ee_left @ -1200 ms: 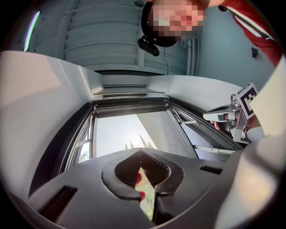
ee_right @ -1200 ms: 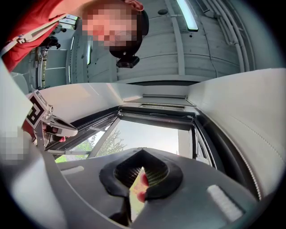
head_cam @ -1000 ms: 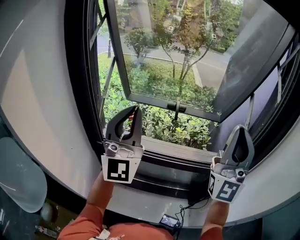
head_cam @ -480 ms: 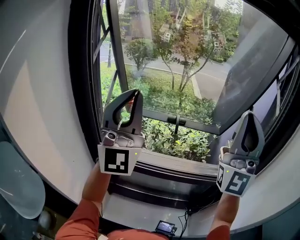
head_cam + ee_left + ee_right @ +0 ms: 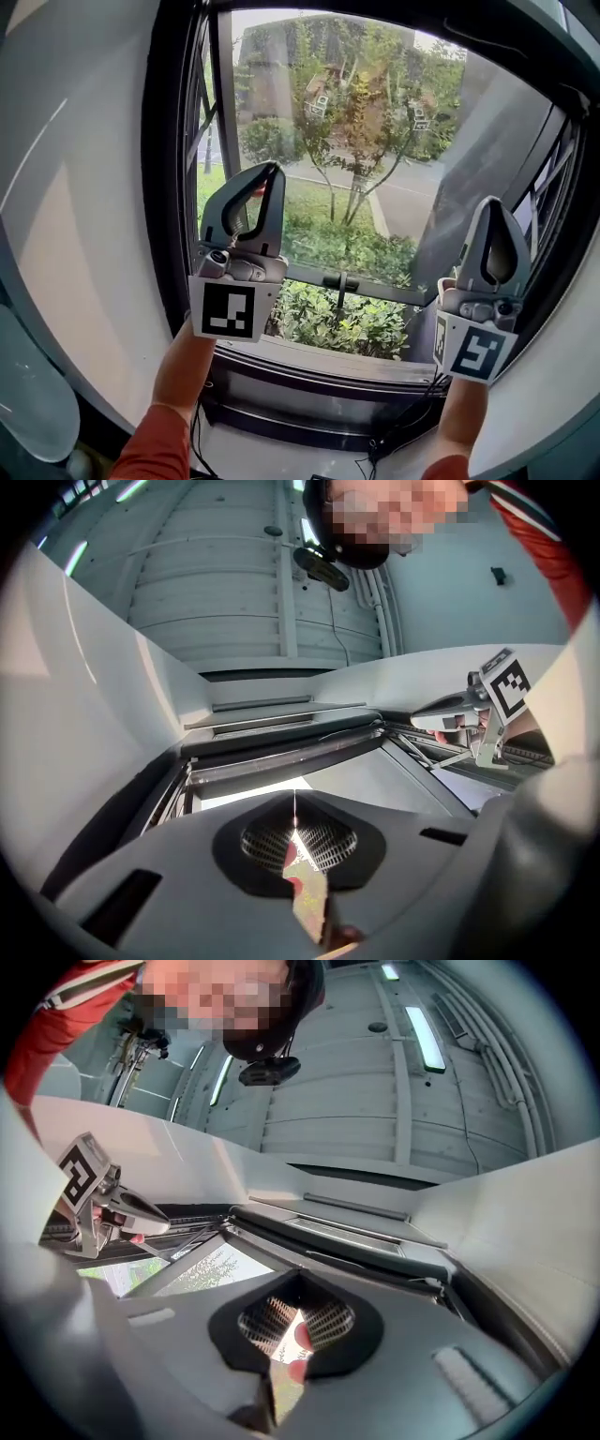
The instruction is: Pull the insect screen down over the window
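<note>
The window (image 5: 375,187) has a black frame (image 5: 178,187), and its sash is swung outward over trees and a road. The insect screen's dark bar (image 5: 281,752) lies rolled up along the top of the opening, also seen in the right gripper view as a dark bar (image 5: 347,1241). My left gripper (image 5: 270,171) points steeply up in front of the left pane, shut and empty. Level with it at the window's right side, my right gripper (image 5: 495,204) is also shut with nothing in it. Both are well below the bar.
The sash handle (image 5: 339,281) sits at the bottom rail between the two grippers. Pale walls (image 5: 84,187) flank the opening. Cables (image 5: 403,431) hang below the sill (image 5: 328,361). A person's head and a ceiling with strip lights (image 5: 427,1040) show behind the grippers.
Both grippers have risen side by side from sill level to mid-window, still shut. The head view has tilted up, showing more of the window's top.
</note>
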The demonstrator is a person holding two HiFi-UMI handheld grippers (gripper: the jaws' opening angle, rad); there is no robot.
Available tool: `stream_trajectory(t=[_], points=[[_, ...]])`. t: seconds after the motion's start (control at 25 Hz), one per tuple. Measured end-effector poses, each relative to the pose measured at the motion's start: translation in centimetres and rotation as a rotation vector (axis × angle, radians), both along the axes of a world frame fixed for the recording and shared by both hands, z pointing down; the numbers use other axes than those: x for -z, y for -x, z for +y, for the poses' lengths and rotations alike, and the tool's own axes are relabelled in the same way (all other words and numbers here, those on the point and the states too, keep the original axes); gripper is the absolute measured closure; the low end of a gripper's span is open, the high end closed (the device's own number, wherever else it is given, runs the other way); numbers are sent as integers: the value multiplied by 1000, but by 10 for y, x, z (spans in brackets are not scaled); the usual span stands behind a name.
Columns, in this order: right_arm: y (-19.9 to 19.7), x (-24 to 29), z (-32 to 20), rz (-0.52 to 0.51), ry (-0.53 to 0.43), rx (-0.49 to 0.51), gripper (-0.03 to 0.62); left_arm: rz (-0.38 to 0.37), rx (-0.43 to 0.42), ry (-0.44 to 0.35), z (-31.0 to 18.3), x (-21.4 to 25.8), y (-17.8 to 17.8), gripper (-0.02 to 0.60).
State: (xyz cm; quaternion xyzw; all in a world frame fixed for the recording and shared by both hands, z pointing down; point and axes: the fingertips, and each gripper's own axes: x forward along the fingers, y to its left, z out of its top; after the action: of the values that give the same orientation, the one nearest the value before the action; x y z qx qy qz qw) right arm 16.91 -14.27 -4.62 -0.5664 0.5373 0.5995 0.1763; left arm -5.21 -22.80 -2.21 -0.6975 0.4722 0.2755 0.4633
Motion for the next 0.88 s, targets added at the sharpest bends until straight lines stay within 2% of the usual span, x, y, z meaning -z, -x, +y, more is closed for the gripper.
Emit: stream_trajectory(t=[0.32,0.68,0.88], points=[[13,68,-4,93,-74,-128,585,-5,60,-40,-7,67,1,575],[4,124,-37,148,-28,-349,583,-107,188,-137,-26,122,-16,575],[2,152,-42,184,-40,-429,583,-164,297,-213,-24,152,-23,574]])
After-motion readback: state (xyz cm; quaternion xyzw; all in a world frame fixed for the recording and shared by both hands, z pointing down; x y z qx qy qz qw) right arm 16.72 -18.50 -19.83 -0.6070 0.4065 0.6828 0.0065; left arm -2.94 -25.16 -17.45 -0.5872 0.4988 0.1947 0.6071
